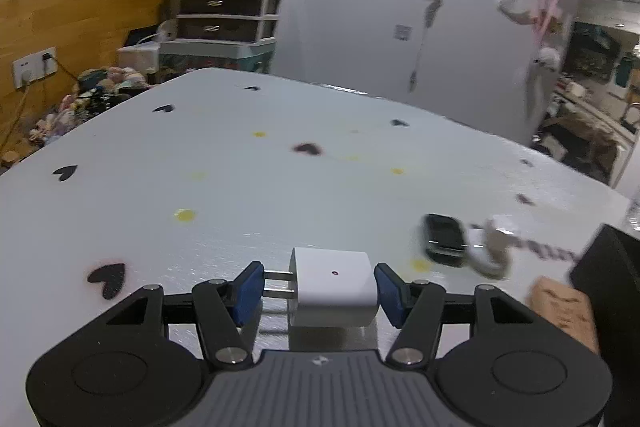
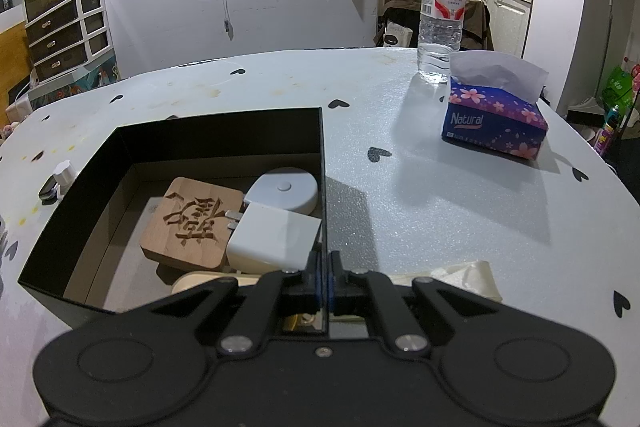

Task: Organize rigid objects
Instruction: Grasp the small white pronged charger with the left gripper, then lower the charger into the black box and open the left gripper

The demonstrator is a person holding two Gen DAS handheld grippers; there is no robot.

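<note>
Two claws at work. Left claw [image 1: 318, 289] straddles the white charger [image 1: 334, 285] at 6 o'clock on the surface [image 1: 240, 187]; pads prob. not pressing yet. Right claw [image 2: 325, 283], pinched on the black box [image 2: 224, 131] wall, steadies it w/ another charger [image 2: 272, 239] inside.

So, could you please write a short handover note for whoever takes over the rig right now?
Left gripper: jaws bracket a white charger on the table; firm grip unclear.
Right gripper: shut on the black box wall.
Done: carved wooden block, round white disc and a second charger lie in the box.
Left: box the white charger, then the dark gadget beside the box.
</note>
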